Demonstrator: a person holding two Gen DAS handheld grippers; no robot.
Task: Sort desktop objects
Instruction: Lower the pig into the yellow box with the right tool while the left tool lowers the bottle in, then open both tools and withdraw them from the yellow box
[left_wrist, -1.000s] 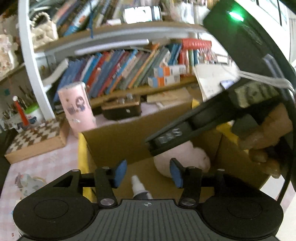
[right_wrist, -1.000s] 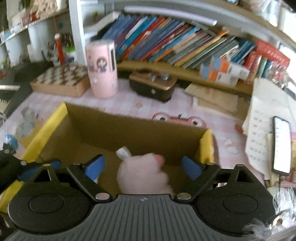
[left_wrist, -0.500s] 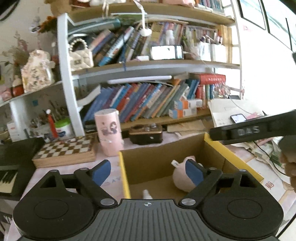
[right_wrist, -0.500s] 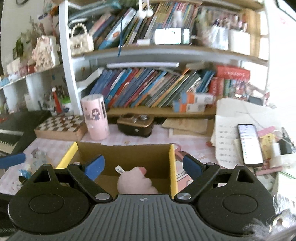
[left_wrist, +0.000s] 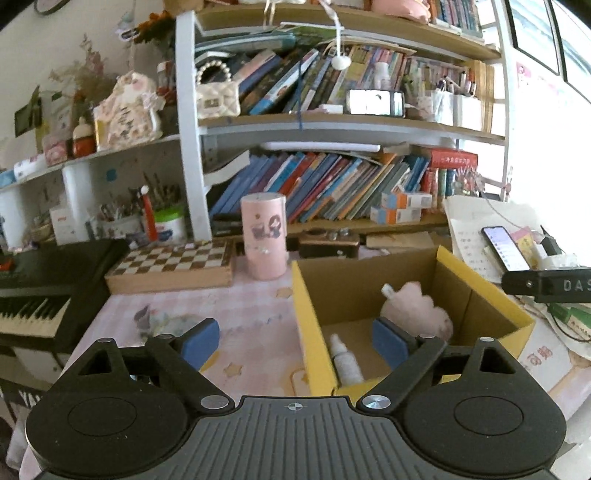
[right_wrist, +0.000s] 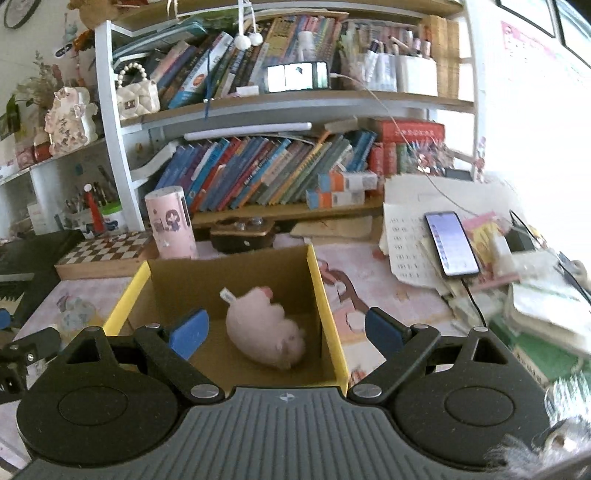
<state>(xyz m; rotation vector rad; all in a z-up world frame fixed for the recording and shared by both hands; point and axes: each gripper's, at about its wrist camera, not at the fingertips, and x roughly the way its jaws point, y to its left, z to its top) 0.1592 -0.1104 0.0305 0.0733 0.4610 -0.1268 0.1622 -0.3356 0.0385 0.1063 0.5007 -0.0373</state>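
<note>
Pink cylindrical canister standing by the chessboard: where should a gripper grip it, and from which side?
Probably the middle of the pink canister, approached level from the front. It stands upright with straight round sides. The chessboard box sits close on one side and the cardboard box on the other, so the front looks clearest.

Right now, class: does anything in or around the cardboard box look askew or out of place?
Mildly: the pink plush toy lies tipped on its side in the cardboard box, and a small white bottle lies flat beside it. Nothing looks spilled or damaged.
</note>
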